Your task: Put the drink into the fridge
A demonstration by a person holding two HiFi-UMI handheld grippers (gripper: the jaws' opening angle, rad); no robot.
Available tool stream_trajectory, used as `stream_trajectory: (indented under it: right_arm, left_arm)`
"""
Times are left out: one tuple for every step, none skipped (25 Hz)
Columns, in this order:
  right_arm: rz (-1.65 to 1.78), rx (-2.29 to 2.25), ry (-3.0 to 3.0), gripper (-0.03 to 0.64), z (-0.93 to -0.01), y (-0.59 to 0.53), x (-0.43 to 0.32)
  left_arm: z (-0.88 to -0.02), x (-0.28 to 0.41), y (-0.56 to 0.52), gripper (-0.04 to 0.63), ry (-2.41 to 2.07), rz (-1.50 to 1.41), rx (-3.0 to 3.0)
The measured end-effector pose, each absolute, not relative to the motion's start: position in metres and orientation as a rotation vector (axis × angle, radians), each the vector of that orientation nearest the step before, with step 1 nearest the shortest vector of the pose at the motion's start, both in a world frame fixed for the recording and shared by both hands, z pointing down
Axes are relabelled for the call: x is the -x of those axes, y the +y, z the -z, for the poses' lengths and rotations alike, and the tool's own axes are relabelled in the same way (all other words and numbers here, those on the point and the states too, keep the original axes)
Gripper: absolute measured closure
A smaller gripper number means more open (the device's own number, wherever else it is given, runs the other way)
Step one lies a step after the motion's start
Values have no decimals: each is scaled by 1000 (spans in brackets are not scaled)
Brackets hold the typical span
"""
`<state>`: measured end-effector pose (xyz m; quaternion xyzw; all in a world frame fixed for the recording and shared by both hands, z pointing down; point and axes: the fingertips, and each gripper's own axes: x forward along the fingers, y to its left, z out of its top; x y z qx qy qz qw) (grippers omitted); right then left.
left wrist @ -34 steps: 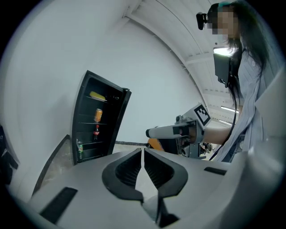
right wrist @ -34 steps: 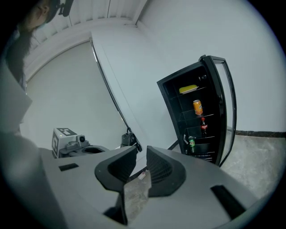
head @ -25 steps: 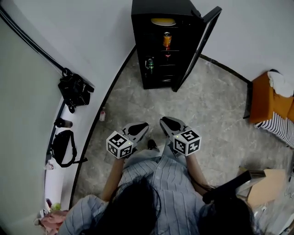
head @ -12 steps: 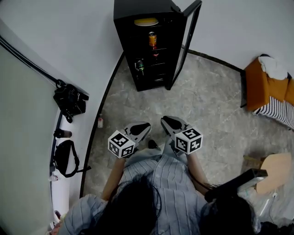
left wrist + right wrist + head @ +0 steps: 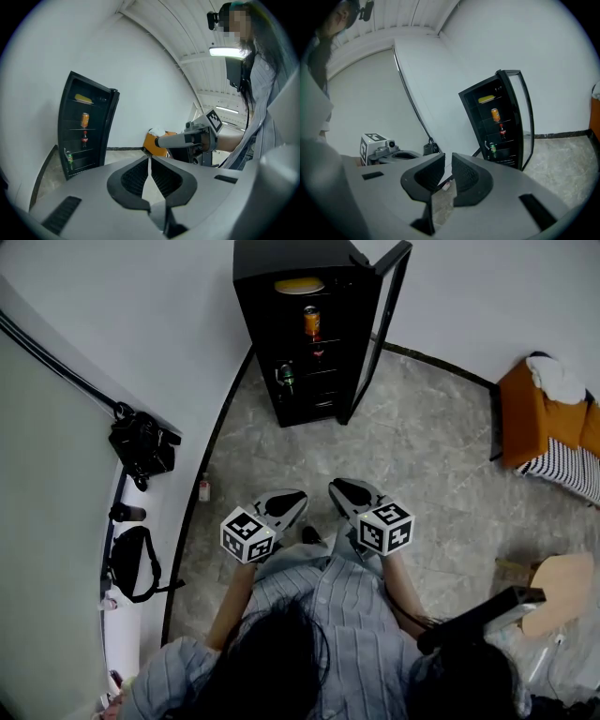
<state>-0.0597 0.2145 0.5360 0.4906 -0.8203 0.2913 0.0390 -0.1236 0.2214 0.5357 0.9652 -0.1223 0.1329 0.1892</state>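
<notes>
Black fridge (image 5: 286, 259): stands against the white wall at the top of the head view, on the grey stone-patterned floor (image 5: 422, 446). It is well apart from both tongs.
Door (image 5: 386, 306): swung open on the right side of the cabinet; a glass pane in a black frame.
Orange can (image 5: 311, 321): a drink inside the fridge on an upper shelf. It stands upright, long axis vertical, top end up.
Red-labelled bottle (image 5: 318, 352): on the shelf just below the Orange can. Upright, long axis vertical, cap end up.
Green can (image 5: 286, 377): on a lower shelf, toward the left wall of the cabinet. Upright, long axis vertical.
Yellow item (image 5: 300, 284): lies flat on the top shelf; cannot tell what it is.
Left tongs (image 5: 300, 494): jaws pressed together at the tips, nothing between them. Held in front of the person's body, nose toward the fridge.
Right tongs (image 5: 332, 487): jaws closed to a narrow slit, nothing pinched. Near the Left tongs, not touching, nose also toward the fridge.
Small bottle (image 5: 204, 487): on the floor at the foot of the left wall, with some red on it. Cannot tell whether it stands or lies.
Black bag (image 5: 142, 446): against the left wall.
Orange seat (image 5: 530, 427): at the right edge, with white cloth on top.
Person (image 5: 328, 615): striped shirt, dark hair, standing over both tongs.
</notes>
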Motion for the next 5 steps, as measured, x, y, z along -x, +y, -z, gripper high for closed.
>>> stream_trajectory:
  right_arm:
    - [-893,-1504,-2514,563,-536,214,61]
    - [-894,-1502,-2512,563,-537,214,62]
    - [-894,-1499,-2511,563,-537,213,63]
    - [-896,-1496,-2509,563,-537,212,64]
    - [-897,-1494,-2507,563,-537,212,64]
  left_arm:
    - [-536,125,221,584,-345,-372,-2713]
    - [-536,126,221,584,-346,-370,-2712]
    - [-536,128,221,584,-349,-370,-2711]
    - [-537,129,220,584,-351,-370,-2710]
    - [-537,130,219,584,-353,-370,-2709]
